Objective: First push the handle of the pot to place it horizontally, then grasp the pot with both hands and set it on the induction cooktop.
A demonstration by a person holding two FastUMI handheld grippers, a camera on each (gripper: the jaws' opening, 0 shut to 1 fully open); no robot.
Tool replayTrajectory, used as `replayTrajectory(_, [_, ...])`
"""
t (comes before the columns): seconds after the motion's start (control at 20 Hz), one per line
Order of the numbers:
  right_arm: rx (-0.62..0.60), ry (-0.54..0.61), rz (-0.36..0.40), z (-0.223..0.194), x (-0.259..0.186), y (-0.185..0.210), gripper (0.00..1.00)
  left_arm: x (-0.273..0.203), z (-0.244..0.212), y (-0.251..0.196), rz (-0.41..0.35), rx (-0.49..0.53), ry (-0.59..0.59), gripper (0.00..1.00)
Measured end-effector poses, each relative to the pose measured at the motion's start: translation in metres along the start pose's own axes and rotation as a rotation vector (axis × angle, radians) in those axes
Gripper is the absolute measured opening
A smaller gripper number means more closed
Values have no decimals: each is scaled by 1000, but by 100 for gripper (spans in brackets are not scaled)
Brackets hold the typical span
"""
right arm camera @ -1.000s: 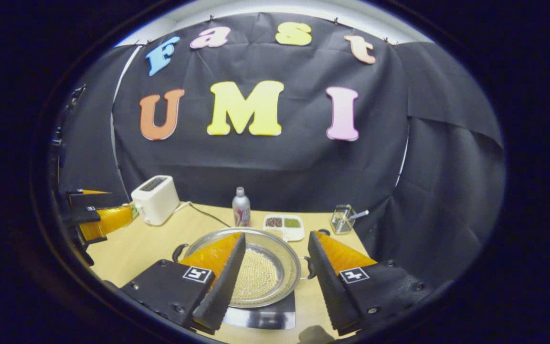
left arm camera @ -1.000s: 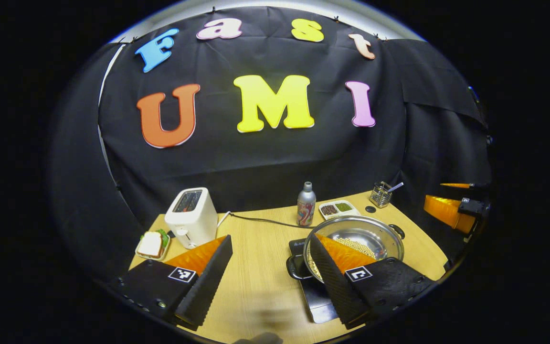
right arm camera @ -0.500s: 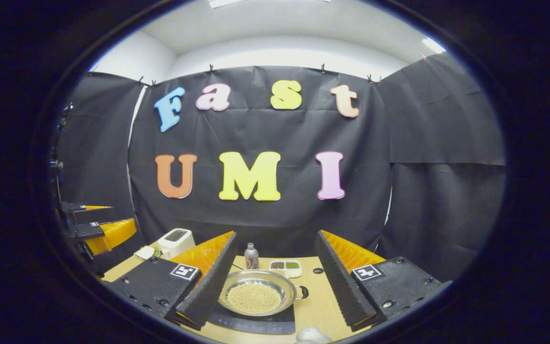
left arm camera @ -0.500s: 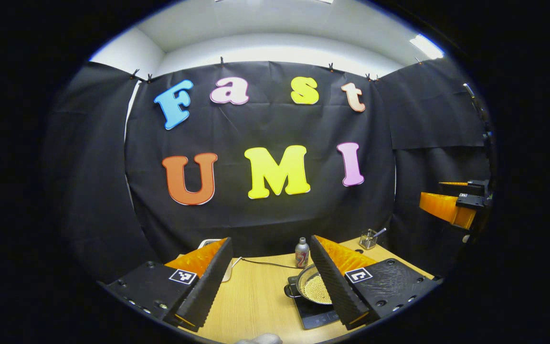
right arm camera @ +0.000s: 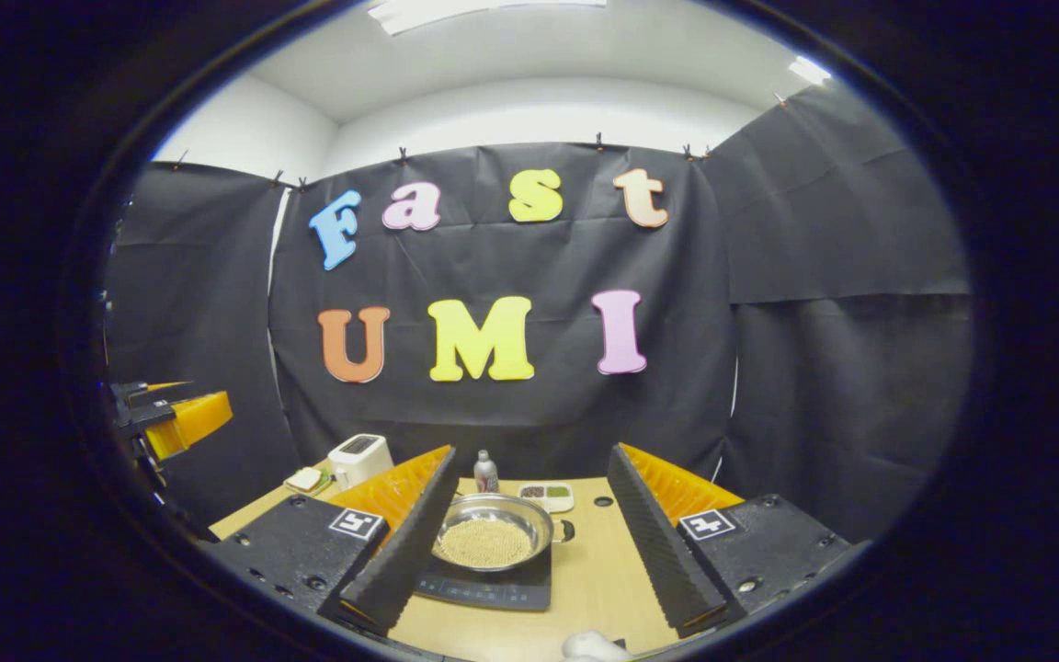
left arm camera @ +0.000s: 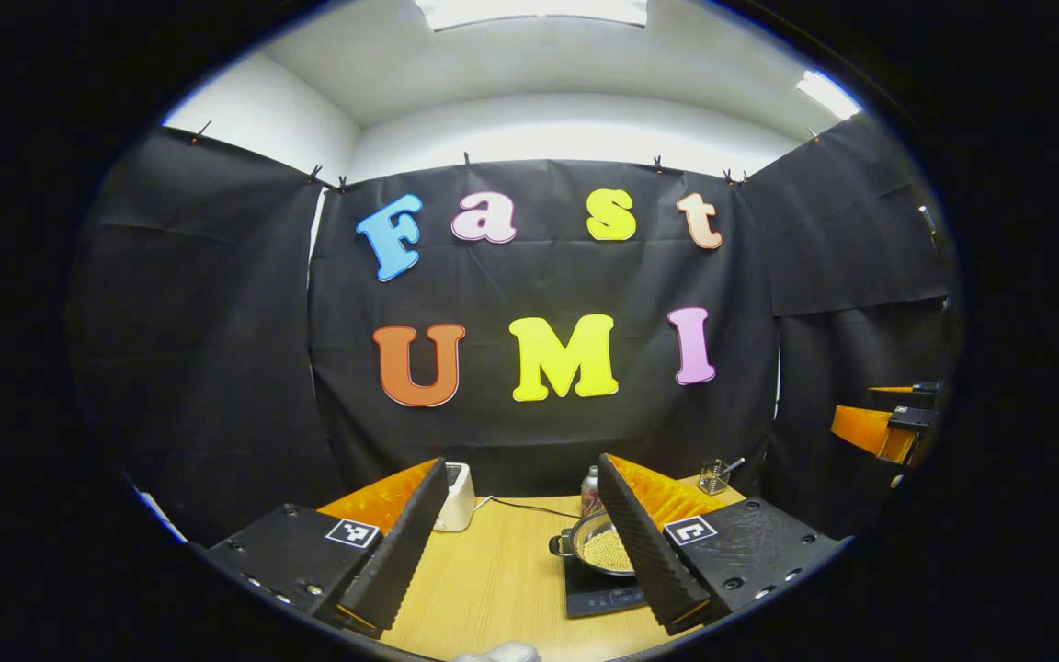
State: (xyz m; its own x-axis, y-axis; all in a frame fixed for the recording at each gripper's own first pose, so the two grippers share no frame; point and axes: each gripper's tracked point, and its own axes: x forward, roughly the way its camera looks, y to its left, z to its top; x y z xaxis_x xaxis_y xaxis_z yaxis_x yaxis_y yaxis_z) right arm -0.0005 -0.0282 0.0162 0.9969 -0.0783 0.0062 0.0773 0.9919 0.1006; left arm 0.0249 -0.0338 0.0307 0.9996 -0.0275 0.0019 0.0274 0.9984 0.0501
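holding both grippers released above the near table (right arm camera: 594,579) edge, we see the pot (right arm camera: 491,533) of beans sitting on the cooktop (right arm camera: 493,586), toaster (right arm camera: 359,457) far left.

Both tools (left arm camera: 520,533) (right arm camera: 529,529) now farther back from the pot (right arm camera: 491,533), higher above the table (left arm camera: 493,579).

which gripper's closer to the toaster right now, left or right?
Left, as far as the views show. The toaster sits just beyond the left gripper, near its left finger. From the right gripper, the toaster sits farther off to the left, across the table.
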Motion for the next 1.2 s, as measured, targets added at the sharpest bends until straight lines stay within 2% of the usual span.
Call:
replayTrajectory(0.2, [-15,21,15,-16,-32,-12,100,-42,-15,-10,16,-18,28,96])
replayTrajectory(0.45, [-13,3,21,-19,-58,-20,100,-66,-26,-21,3,-23,48,96])
replayTrajectory(1.2, [-32,6,31,-30,-83,-14,100,-97,-26,-35,-26,-13,39,97])
